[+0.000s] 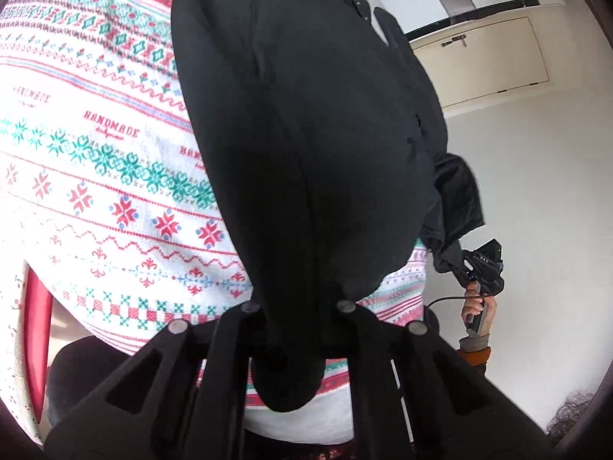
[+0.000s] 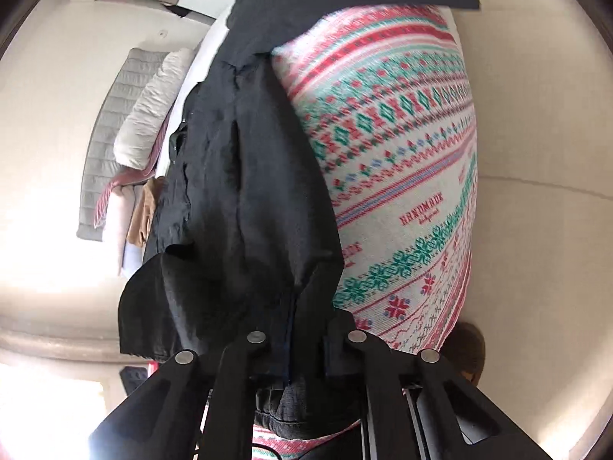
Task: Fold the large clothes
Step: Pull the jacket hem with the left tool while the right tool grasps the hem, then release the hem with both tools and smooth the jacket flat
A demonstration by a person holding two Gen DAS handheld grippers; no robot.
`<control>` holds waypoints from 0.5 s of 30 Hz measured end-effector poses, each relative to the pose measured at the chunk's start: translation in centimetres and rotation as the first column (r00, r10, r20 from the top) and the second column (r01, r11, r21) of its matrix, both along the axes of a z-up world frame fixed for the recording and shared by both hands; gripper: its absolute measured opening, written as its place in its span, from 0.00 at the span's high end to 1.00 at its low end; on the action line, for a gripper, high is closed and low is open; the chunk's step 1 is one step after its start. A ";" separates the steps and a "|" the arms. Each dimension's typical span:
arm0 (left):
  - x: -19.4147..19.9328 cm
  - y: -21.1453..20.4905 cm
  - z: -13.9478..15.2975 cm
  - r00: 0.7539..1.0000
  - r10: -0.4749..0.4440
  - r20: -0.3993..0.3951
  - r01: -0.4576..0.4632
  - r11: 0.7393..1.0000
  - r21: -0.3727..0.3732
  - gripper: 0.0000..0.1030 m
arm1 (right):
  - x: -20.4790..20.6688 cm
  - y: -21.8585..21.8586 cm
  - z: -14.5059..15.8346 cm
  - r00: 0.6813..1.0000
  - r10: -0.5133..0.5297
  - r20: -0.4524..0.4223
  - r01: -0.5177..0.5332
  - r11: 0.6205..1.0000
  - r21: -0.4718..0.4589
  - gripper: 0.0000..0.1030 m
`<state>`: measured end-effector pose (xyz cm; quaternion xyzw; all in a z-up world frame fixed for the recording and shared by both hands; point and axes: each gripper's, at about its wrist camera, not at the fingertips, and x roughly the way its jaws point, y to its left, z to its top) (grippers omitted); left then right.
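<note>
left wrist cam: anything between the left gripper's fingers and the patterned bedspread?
Yes. In the left wrist view, the black garment fills that stretch, bunched between the left gripper fingers and draped over the patterned bedspread.

Our left tool [image 1: 295, 349] points forward and downward, its two black fingers [image 1: 226, 375] drawn close together and clamped on a fold of the black garment [image 1: 299, 134]. Our right tool [image 2: 302, 375] is tilted downward too, fingers [image 2: 237, 383] pinched on the same black cloth. Seen off to the right of the left tool, our right hand [image 1: 477, 306] wraps its tool's handle, a grey and orange cuff [image 1: 475, 350] at the wrist.
</note>
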<state>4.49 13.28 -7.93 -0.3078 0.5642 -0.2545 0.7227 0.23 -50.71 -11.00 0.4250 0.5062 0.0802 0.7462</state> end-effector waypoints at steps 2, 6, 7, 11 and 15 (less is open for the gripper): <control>-0.1 2.0 4.9 0.992 0.058 0.116 -0.052 0.997 -0.056 0.91 | -0.4 -0.1 4.2 0.995 0.004 0.101 -0.001 1.000 -0.026 0.94; -1.3 6.5 11.4 0.946 0.181 0.271 -0.174 0.984 -0.051 0.92 | -0.8 -0.9 10.8 0.978 -0.010 0.207 0.042 0.988 -0.151 0.94; -1.5 6.7 11.6 0.944 0.175 0.280 -0.192 0.981 0.036 0.91 | -0.7 -0.8 11.5 0.981 -0.008 0.195 0.052 0.973 -0.223 0.94; -2.5 4.2 7.5 0.981 0.050 0.186 -0.137 0.859 0.494 0.74 | -1.0 0.0 10.7 0.998 0.007 0.068 0.028 0.869 -0.493 0.83; -3.6 4.7 5.1 0.988 0.038 0.153 -0.122 0.797 0.591 0.73 | -2.9 0.0 8.6 1.000 0.017 0.024 -0.003 0.874 -0.485 0.59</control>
